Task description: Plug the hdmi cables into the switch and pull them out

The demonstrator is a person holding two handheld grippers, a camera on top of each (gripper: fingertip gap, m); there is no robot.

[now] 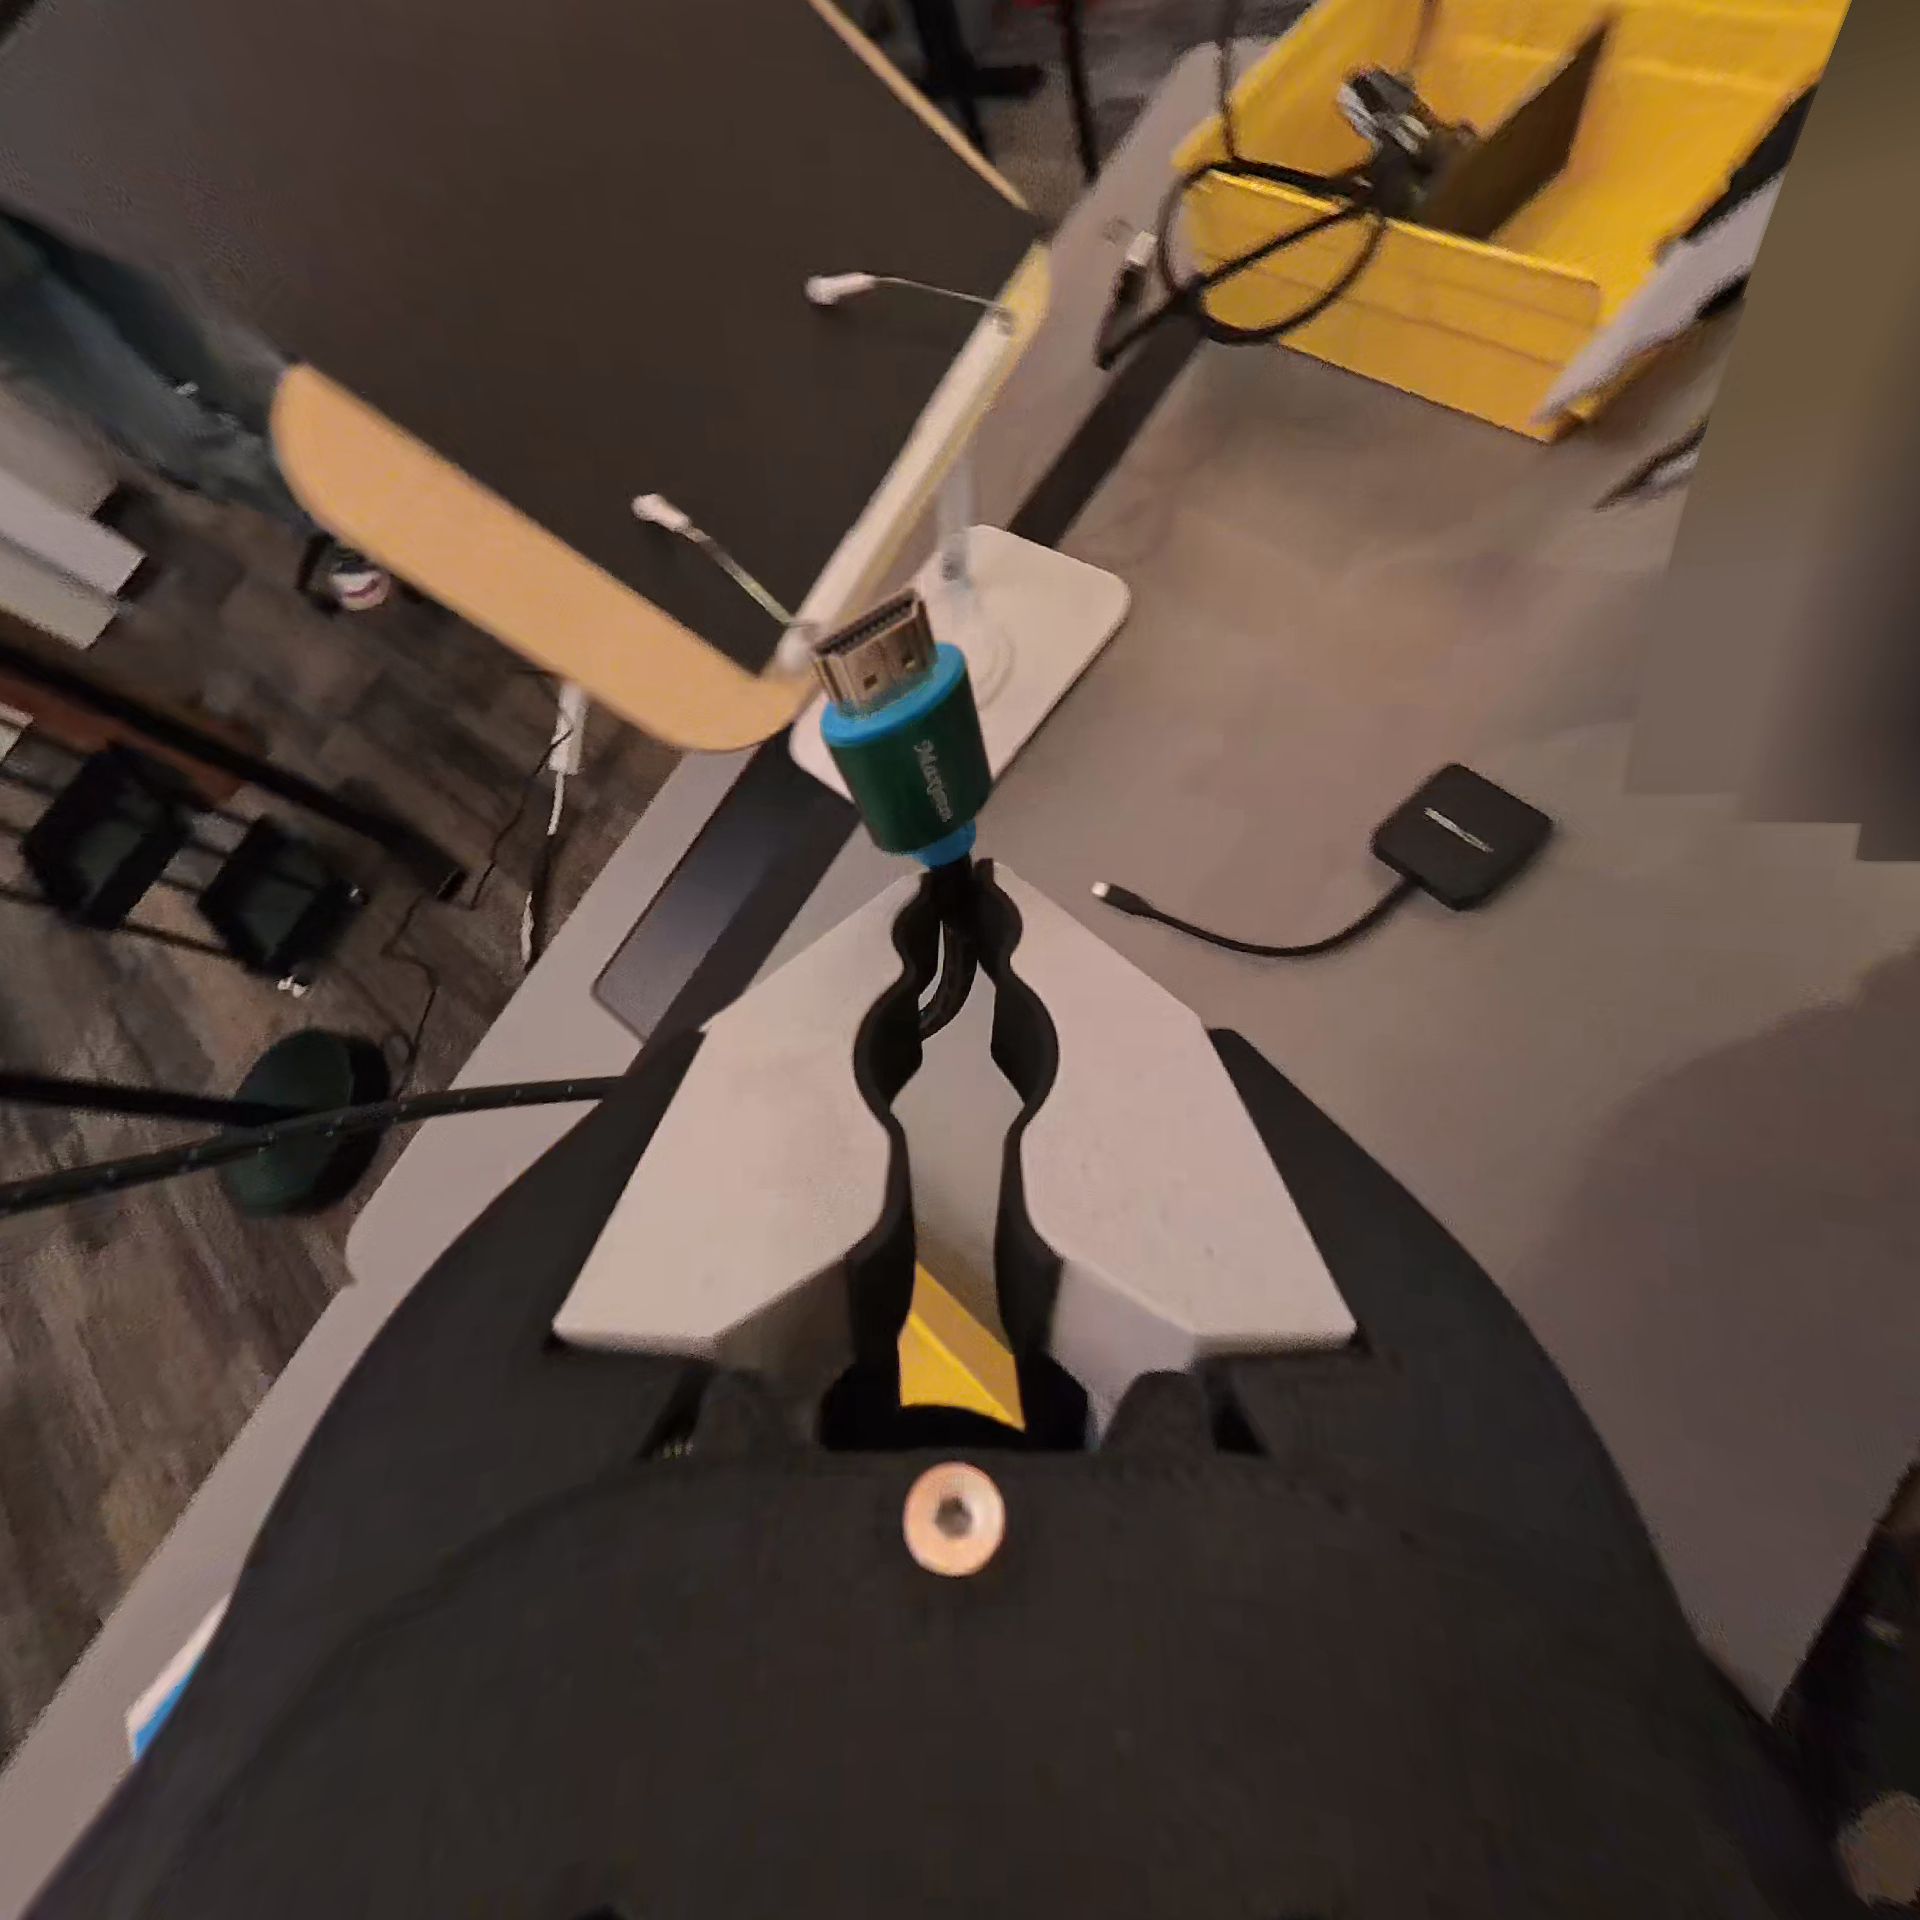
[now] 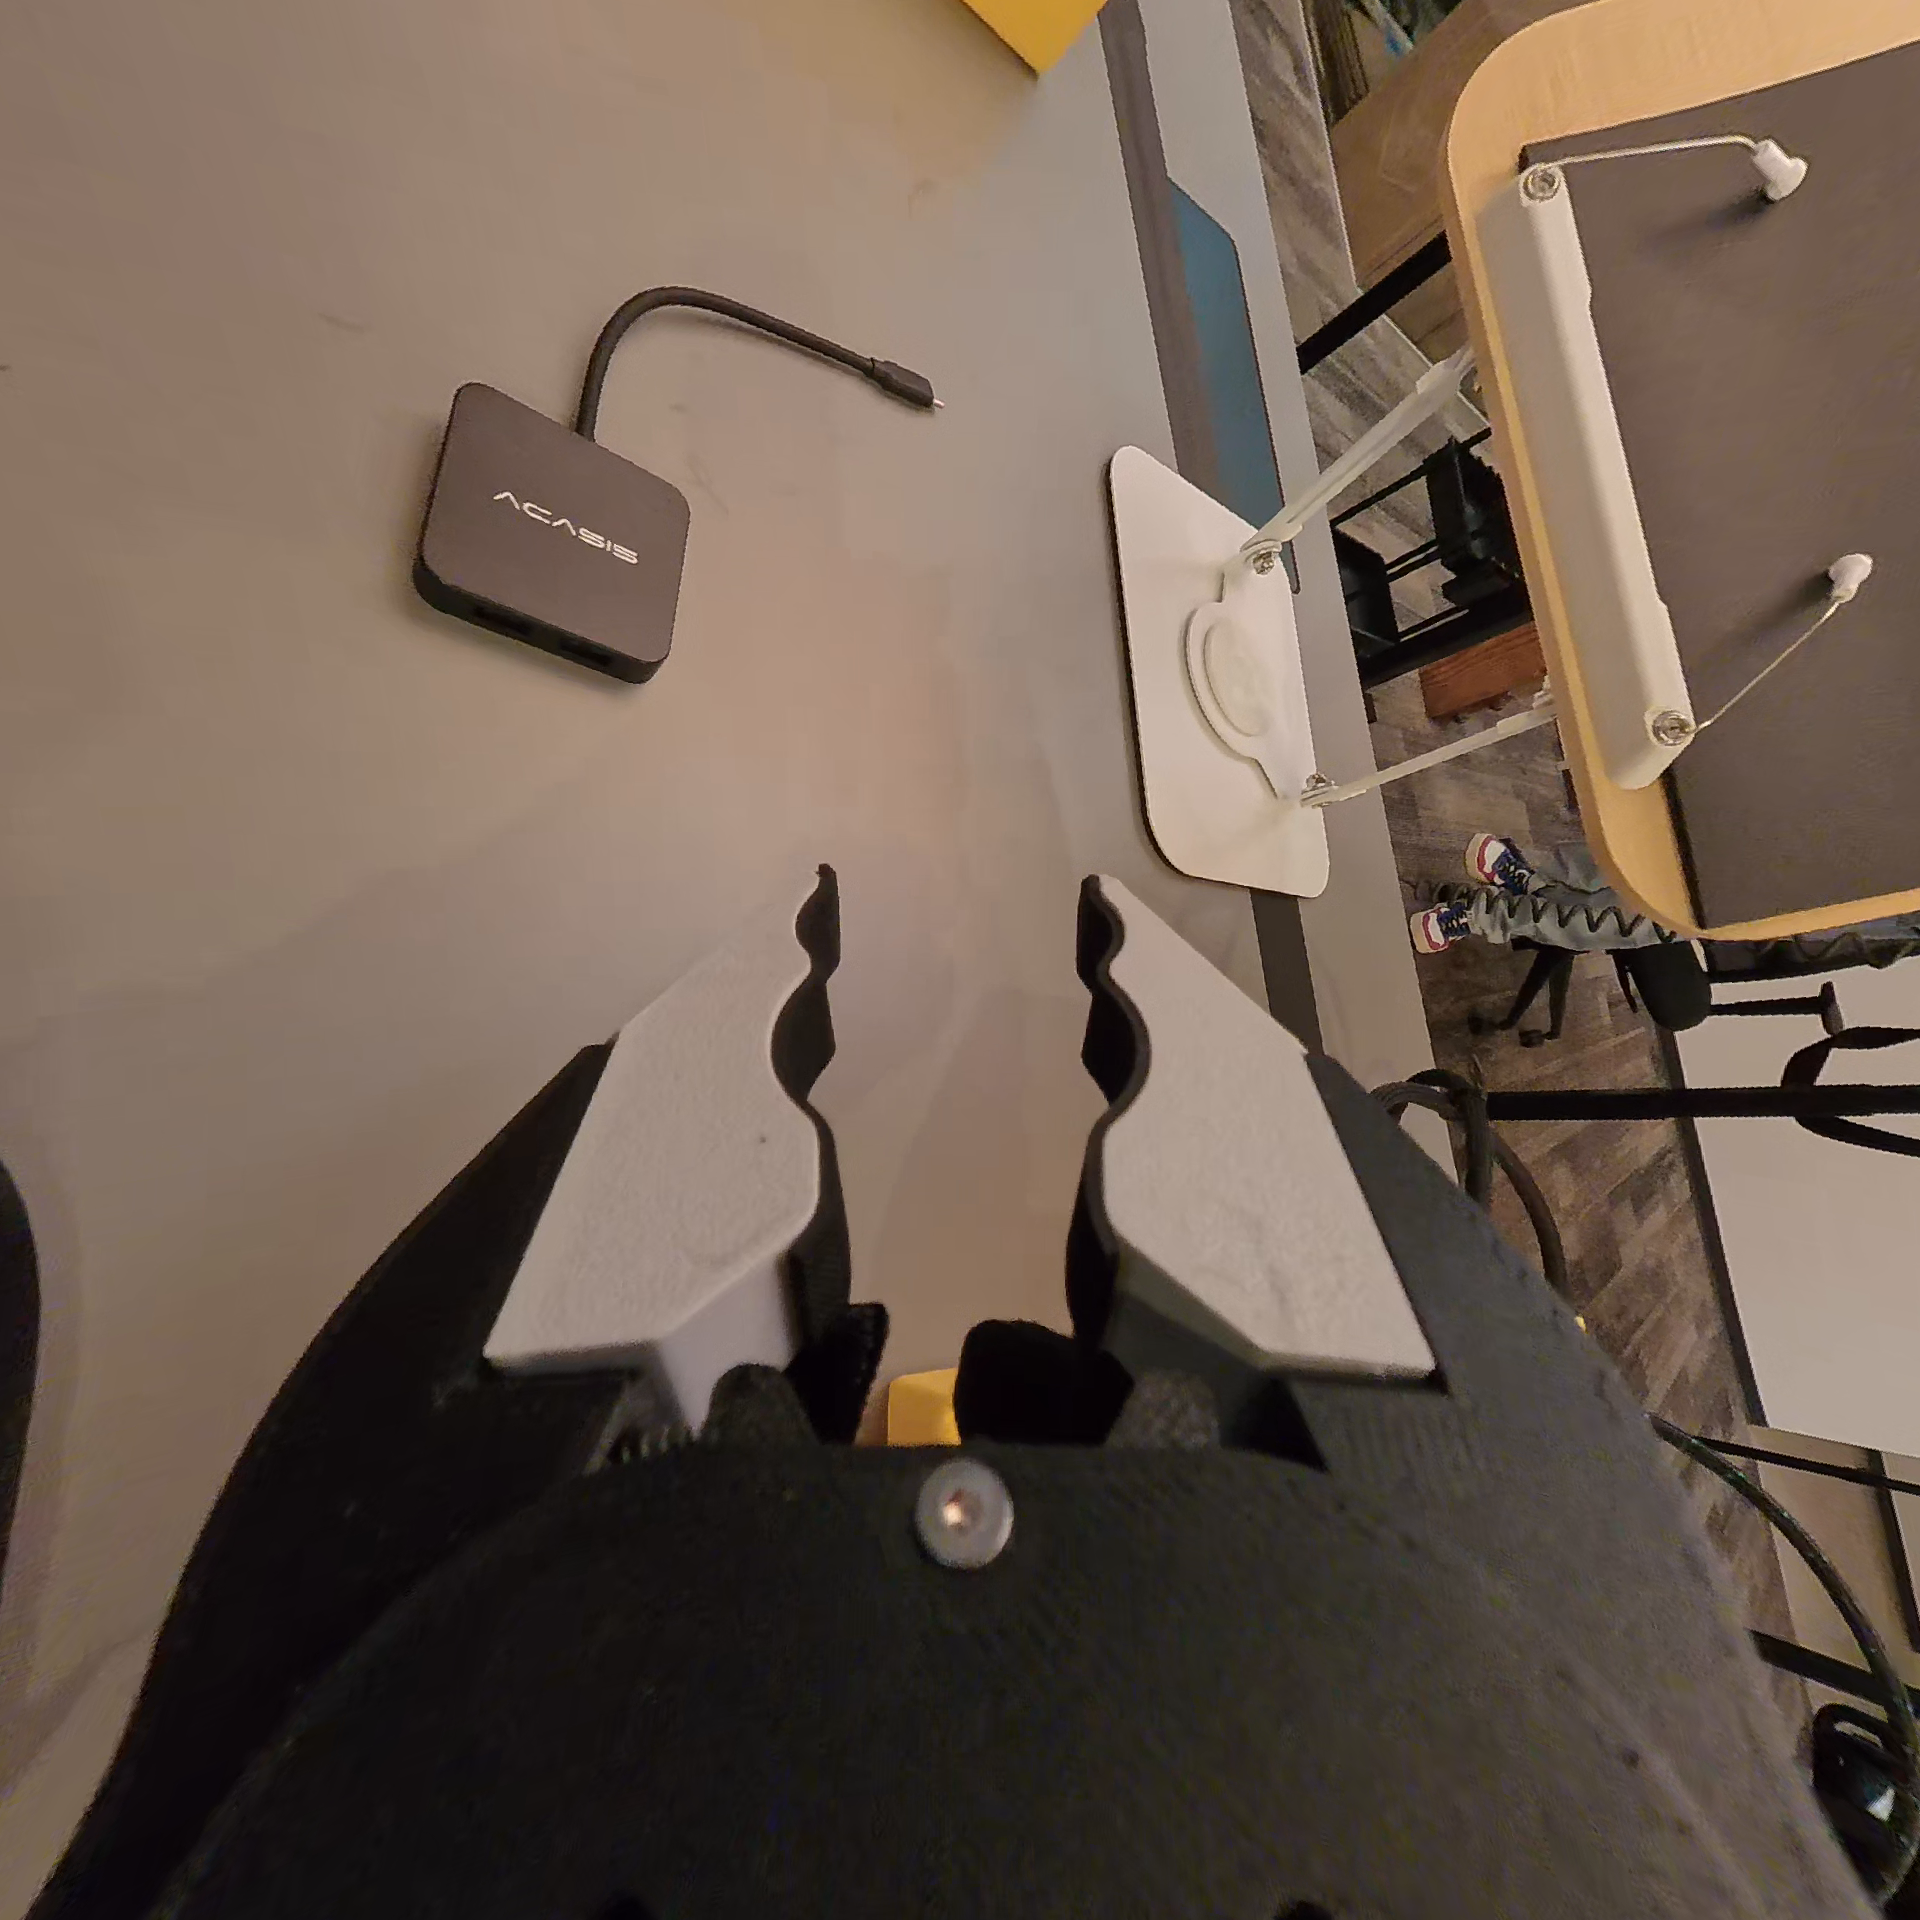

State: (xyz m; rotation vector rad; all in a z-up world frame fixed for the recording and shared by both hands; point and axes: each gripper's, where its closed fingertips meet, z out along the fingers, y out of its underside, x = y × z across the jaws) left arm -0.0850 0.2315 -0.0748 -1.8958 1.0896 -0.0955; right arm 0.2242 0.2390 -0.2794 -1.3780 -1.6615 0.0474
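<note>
My left gripper [image 1: 951,883] is shut on the black cable just behind an HDMI plug [image 1: 899,727] with a green and blue shell and a bare metal tip. It holds the plug in the air above the grey table, pointing away. The switch [image 1: 1463,836], a small flat black box with a short black pigtail cable, lies on the table to the right of the plug. In the right wrist view the switch [image 2: 551,530] lies ahead and to the left, with two ports on its near edge. My right gripper [image 2: 956,883] is open and empty above the table.
A white stand base [image 2: 1216,675] sits near the table's edge and carries a wood-edged dark board [image 2: 1766,520]. A yellow cardboard box [image 1: 1455,270] with black cables stands at the far end. The held cable [image 1: 312,1132] trails off to the left over the floor. The switch [image 2: 551,530] lies some 15 cm from my right tips, 35 cm from my left tips. It turns up in the left wrist view [image 1: 1466,834] as well.
</note>
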